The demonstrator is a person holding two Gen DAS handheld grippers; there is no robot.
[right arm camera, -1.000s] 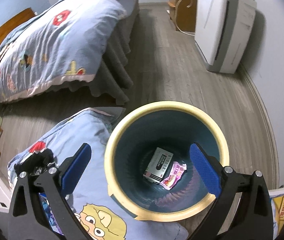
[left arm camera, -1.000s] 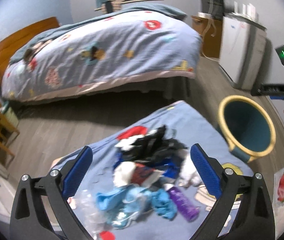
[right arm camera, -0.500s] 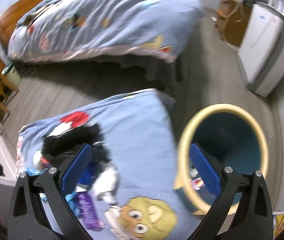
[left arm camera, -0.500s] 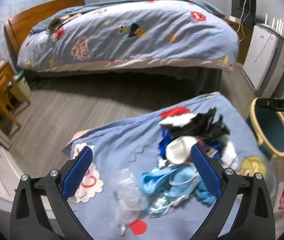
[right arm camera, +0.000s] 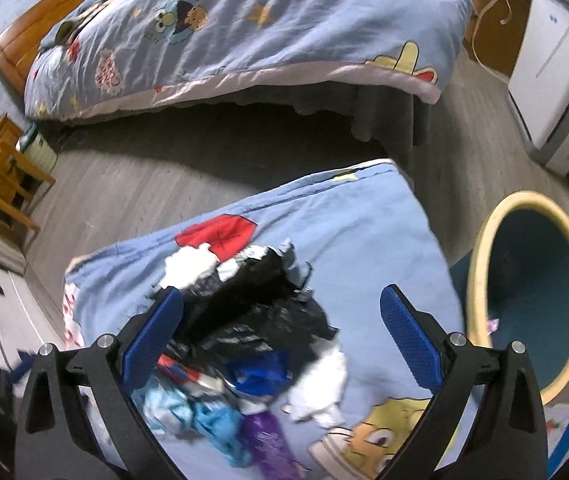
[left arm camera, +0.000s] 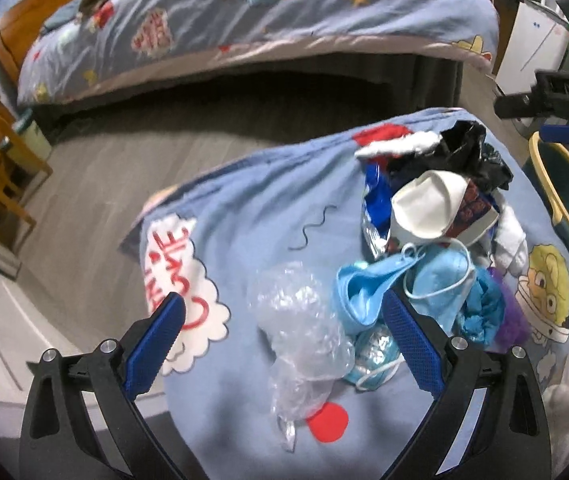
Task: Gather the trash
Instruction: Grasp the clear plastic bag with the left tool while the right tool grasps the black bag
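A heap of trash lies on a blue cartoon blanket (left arm camera: 268, 208): clear crumpled plastic (left arm camera: 300, 320), light blue face masks (left arm camera: 424, 284), a white paper bowl (left arm camera: 428, 204), a black plastic bag (right arm camera: 260, 308), white tissue (right arm camera: 324, 380) and a purple wrapper (right arm camera: 268, 440). My left gripper (left arm camera: 282, 340) is open, hovering over the clear plastic and the masks. My right gripper (right arm camera: 282, 332) is open above the black bag. The yellow-rimmed teal bin (right arm camera: 532, 300) stands on the floor right of the blanket, also seen as the bin (left arm camera: 568, 200) in the left wrist view.
A bed (right arm camera: 244, 28) with a blue patterned quilt fills the far side. A white appliance (right arm camera: 552, 68) stands at the right wall, a wooden stool (right arm camera: 0, 184) at the left. Grey wood floor (right arm camera: 144, 184) lies between the bed and the blanket.
The right gripper swung left from above the bin to above the black bag. The left gripper shifted left and lower, from the middle of the heap to the clear plastic.
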